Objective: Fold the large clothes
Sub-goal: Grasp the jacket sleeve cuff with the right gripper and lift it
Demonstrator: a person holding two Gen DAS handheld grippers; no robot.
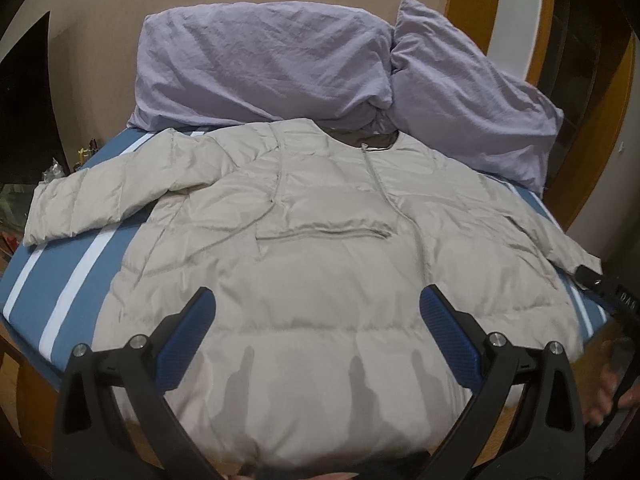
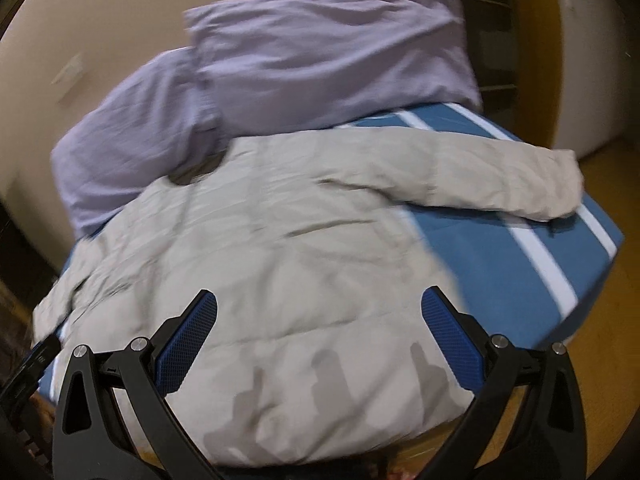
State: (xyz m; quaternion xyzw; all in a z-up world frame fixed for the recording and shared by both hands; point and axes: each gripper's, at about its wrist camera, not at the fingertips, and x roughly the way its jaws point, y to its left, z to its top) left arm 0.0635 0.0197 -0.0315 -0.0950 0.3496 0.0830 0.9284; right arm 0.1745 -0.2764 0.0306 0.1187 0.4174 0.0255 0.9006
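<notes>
A pale beige quilted puffer jacket (image 1: 320,248) lies spread flat on a bed whose blue mattress cover (image 1: 52,280) carries white stripes. The jacket is face up, its body puffy and stitched in broad horizontal panels, with a slit pocket opening across the chest and a thin drawcord trailing down from the neckline. The darker lining shows at the collar, which points toward the two lilac pillows (image 1: 264,64) propped against the wall at the head of the bed; the collar just touches their lower edge. One sleeve stretches out sideways from the jacket across the striped cover, and the other reaches to the opposite edge of the bed, where a dark object lies just beside its cuff. The jacket's hem hangs over the near edge of the mattress. The left tool (image 1: 318,304) hovers over the hem end of the jacket with its blue-padded fingers spread wide and nothing between them. The right tool (image 2: 320,308), seen in a motion-blurred view, is likewise above the jacket's lower part, its fingers wide apart and empty. Finger-shaped shadows fall on the fabric near the hem.
</notes>
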